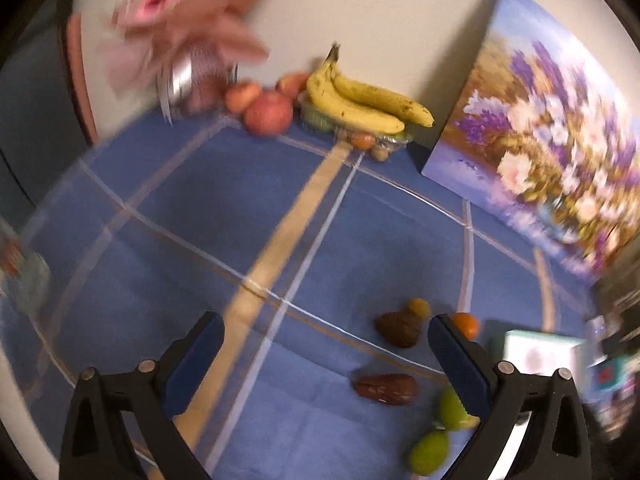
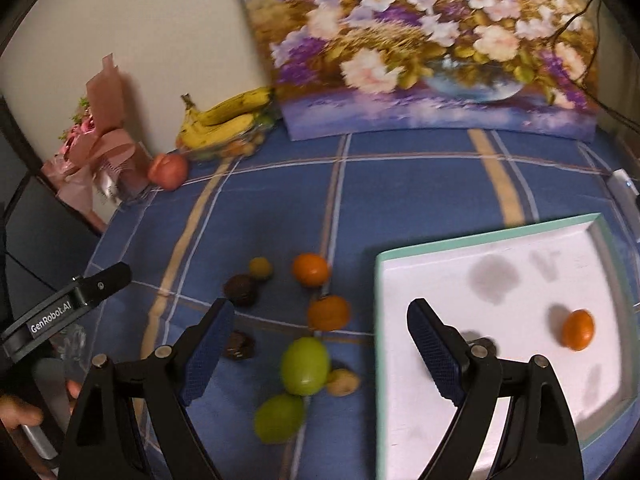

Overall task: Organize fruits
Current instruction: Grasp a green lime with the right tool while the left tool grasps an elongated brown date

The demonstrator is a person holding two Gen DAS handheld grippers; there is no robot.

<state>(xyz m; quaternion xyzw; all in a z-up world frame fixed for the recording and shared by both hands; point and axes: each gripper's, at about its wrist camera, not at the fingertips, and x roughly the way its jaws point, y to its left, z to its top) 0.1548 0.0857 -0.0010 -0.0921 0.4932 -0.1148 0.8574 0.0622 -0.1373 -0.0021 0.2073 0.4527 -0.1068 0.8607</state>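
Loose fruits lie on the blue checked tablecloth (image 2: 400, 200): two oranges (image 2: 310, 269) (image 2: 329, 312), two green fruits (image 2: 305, 365) (image 2: 279, 418), two dark brown fruits (image 2: 241, 289) (image 2: 239, 346), a small yellow-green fruit (image 2: 261, 268) and a tan one (image 2: 343, 382). A white tray with a teal rim (image 2: 480, 236) holds one orange (image 2: 578, 329). My right gripper (image 2: 320, 344) is open and empty above the green fruits. My left gripper (image 1: 326, 344) is open and empty, left of the brown fruits (image 1: 399, 328) (image 1: 386, 389); it also shows in the right wrist view (image 2: 100, 286).
Bananas (image 1: 360, 100) lie on a clear container by the wall, with apples (image 1: 268, 114) beside them. A flower painting (image 2: 420, 48) leans on the wall. A pink bouquet (image 2: 100, 140) stands at the back left corner.
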